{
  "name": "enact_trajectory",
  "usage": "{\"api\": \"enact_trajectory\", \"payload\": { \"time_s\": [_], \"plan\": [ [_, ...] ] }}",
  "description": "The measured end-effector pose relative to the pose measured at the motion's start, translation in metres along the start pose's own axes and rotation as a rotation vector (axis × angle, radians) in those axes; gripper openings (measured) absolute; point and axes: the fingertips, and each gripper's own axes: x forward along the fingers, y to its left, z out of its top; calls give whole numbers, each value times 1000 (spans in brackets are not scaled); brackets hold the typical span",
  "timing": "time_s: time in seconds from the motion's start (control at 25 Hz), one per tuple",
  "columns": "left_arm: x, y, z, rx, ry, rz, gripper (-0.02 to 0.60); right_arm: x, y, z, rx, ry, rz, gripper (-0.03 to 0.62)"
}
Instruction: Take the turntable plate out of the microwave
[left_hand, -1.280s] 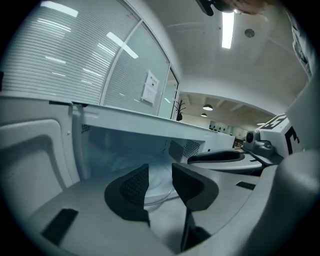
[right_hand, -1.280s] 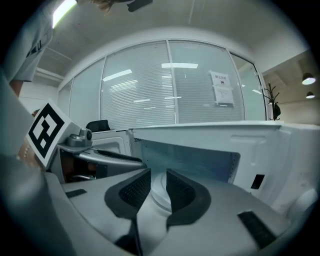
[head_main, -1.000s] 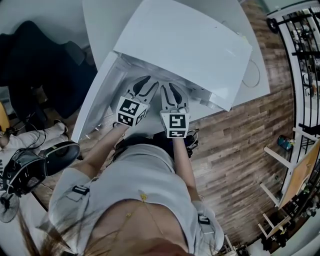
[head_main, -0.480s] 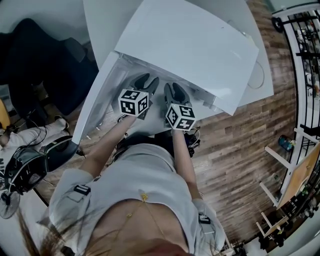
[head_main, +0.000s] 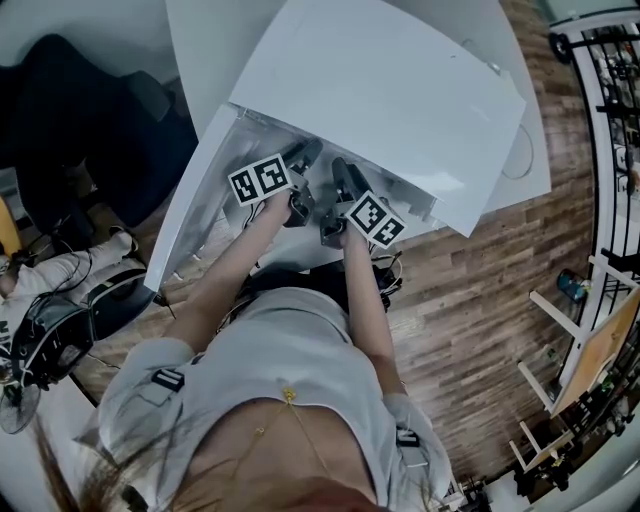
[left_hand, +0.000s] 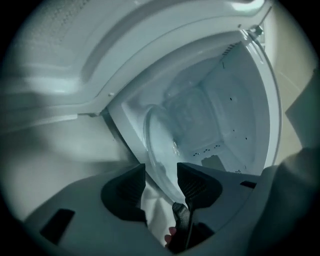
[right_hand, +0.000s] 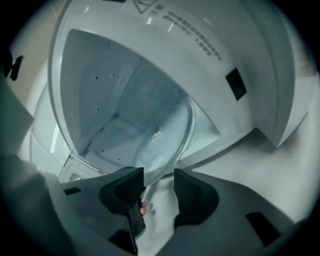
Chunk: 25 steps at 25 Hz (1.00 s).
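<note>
The clear glass turntable plate (left_hand: 167, 142) (right_hand: 160, 132) lies on the floor of the white microwave (head_main: 380, 90), whose door (head_main: 190, 215) stands open at the left. Both grippers reach into the opening side by side, each rolled onto its side. The left gripper (left_hand: 162, 182) (head_main: 300, 185) has the plate's near rim between its jaws, close to one pad, with a gap on the other side. The right gripper (right_hand: 159, 187) (head_main: 335, 200) straddles the rim the same way without pressing on it. Both pairs of jaws have just been opening.
The microwave stands on a white table (head_main: 200, 40). A dark chair or bag (head_main: 90, 130) and a black device (head_main: 50, 340) sit at the left. Wood floor (head_main: 480, 300) lies to the right, with a metal rack (head_main: 610, 100) at the far right.
Both grippers have rolled so that their marker cubes face outward, and have sunk toward the microwave floor. Their jaws stand wider than before.
</note>
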Motion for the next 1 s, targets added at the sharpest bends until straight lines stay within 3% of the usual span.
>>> {"api": "enact_trajectory", "payload": {
  "time_s": [0.12, 0.32, 0.48, 0.8, 1.0],
  "plan": [
    [6, 3, 1, -51, 2, -16, 180, 7, -3, 3, 82, -3, 19, 190],
    [6, 6, 1, -127, -11, -53, 86, 11, -8, 5, 147, -22, 32, 123],
    [3, 5, -5, -173, -2, -82, 74, 7, -9, 5, 187, -45, 66, 85],
    [-21, 4, -21, -133, 2, -90, 74, -13, -4, -9, 152, -21, 84, 87],
    [-36, 4, -35, -153, 10, -85, 74, -27, -2, -20, 152, -1, 80, 86]
  ]
}}
